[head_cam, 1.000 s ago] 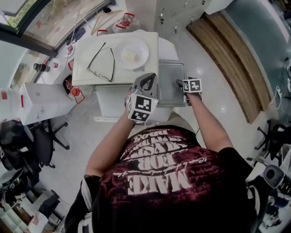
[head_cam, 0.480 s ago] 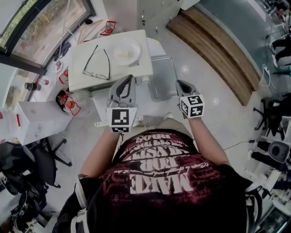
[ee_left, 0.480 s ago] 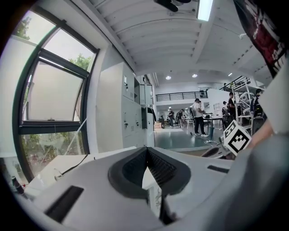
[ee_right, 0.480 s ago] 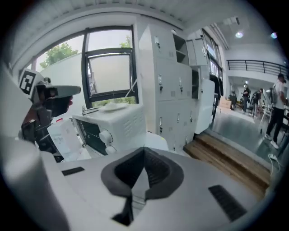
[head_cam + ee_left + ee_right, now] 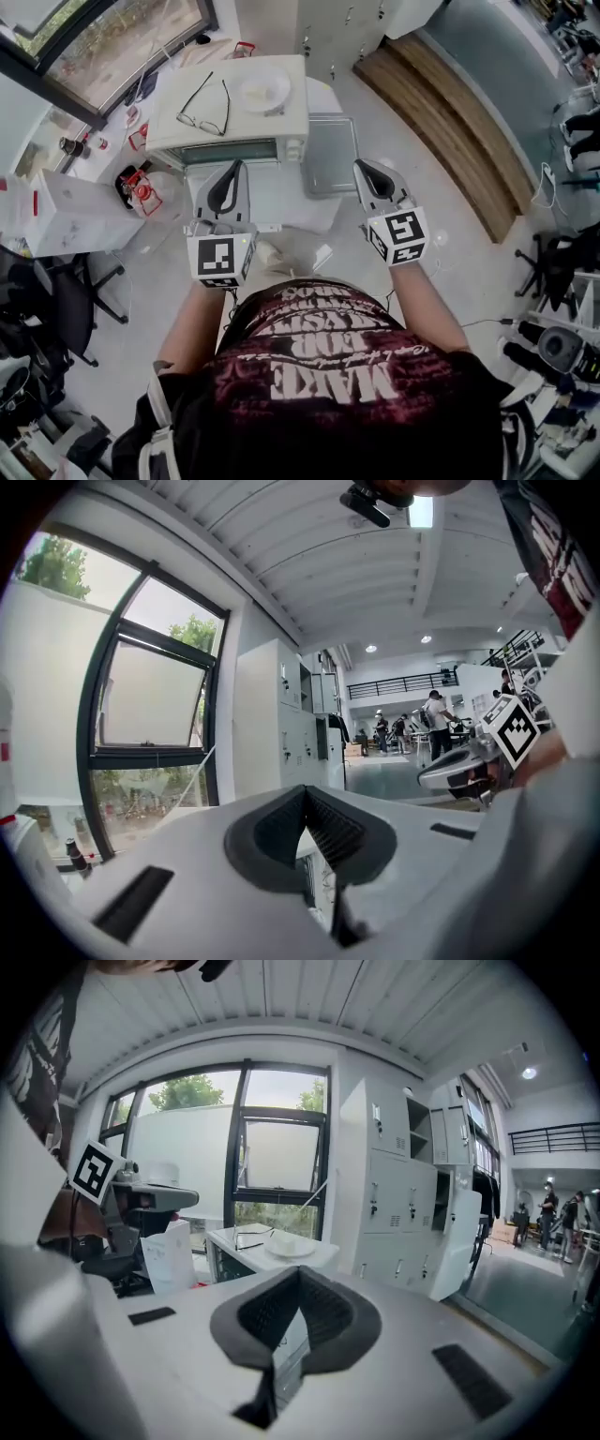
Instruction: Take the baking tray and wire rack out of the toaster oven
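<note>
Jaws of left gripper (image 5: 236,167) and right gripper (image 5: 362,167) both closed, empty, clear of toaster oven (image 5: 234,151).

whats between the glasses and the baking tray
A white plate. It sits on top of the toaster oven, right of the glasses, and the baking tray lies beyond the oven's right side. The head view shows this.

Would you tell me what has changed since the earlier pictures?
The left gripper and right gripper drew back from the toaster oven toward the person; the right one moved off the baking tray, fingers now closed, empty. Tray, oven, glasses and plate stayed put.
</note>
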`<state>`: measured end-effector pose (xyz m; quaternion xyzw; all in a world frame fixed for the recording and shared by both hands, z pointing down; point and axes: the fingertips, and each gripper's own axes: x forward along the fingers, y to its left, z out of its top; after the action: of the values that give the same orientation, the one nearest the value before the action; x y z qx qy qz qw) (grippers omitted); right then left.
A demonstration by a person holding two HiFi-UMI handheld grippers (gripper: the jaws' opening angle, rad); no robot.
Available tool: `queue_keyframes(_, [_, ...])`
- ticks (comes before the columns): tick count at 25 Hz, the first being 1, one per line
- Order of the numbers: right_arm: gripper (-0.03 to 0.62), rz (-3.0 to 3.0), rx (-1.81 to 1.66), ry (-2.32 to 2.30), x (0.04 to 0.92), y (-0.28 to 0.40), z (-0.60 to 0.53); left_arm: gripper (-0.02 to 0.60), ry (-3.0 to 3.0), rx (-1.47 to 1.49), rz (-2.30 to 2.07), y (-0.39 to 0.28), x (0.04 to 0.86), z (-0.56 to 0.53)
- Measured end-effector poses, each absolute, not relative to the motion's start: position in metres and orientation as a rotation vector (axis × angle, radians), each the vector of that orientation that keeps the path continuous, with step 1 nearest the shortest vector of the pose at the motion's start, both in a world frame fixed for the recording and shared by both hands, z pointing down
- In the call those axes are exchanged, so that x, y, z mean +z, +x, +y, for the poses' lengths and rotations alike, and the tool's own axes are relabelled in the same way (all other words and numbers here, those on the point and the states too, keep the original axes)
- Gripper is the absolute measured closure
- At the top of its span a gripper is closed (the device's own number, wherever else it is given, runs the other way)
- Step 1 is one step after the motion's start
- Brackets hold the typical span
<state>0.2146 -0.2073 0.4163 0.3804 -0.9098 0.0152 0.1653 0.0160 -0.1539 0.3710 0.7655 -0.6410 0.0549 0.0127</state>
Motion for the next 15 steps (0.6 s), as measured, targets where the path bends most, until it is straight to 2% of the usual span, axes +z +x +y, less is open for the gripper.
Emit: queue_keyframes(15, [0.592,-2.788,0.049,0.888,0.393,0.190,-0.104,0.578,2.226,0.258,-2.204,0.012,0.353,-0.027])
